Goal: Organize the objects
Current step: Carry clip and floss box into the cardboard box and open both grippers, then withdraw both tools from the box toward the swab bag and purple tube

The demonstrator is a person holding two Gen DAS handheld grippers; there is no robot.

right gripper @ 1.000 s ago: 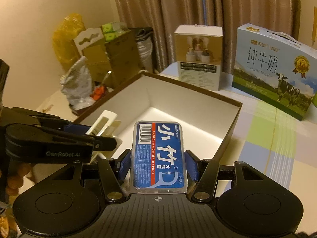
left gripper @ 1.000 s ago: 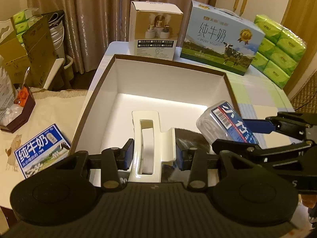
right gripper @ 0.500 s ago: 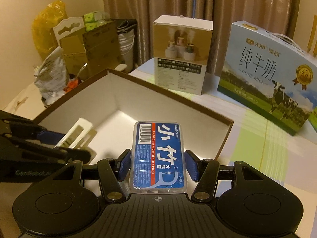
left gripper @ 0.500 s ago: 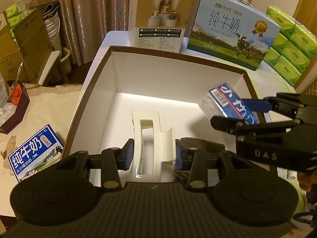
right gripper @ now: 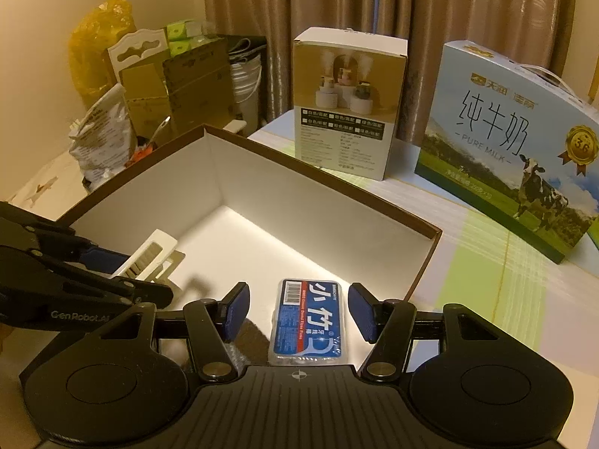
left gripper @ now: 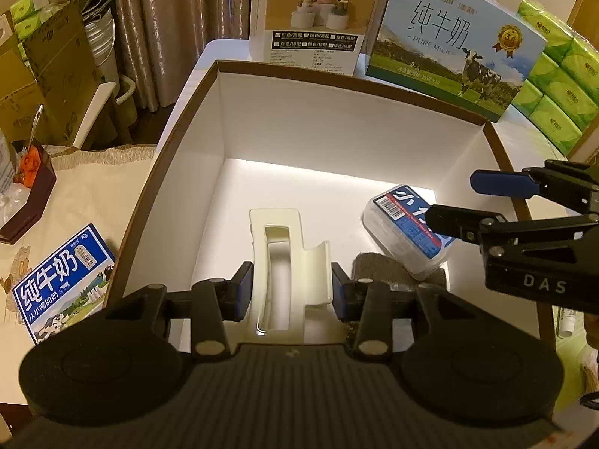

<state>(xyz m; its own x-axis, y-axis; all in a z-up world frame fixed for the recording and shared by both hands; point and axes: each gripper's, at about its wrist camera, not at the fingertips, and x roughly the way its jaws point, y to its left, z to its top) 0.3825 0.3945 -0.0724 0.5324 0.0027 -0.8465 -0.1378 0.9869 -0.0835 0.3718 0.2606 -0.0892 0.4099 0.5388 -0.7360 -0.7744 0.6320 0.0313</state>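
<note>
A home: curtains [right gripper: 337, 0], milk carton [right gripper: 516, 142], tissue packs [left gripper: 558, 75]

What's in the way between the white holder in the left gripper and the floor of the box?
Nothing visible. The left gripper holds the white holder over bare box floor; the floss case and right gripper sit off to its right.

milk carton [right gripper: 513, 142] "PURE MILK", hand-held gripper [left gripper: 539, 284] "DAS"

My right gripper [right gripper: 297, 312] now stands with its pads apart, no longer clamping the floss box [right gripper: 307, 321]; the floss box lies between my spread fingers on the floor of the open box [right gripper: 322, 183]; earlier I carried it aloft above the rim.
</note>
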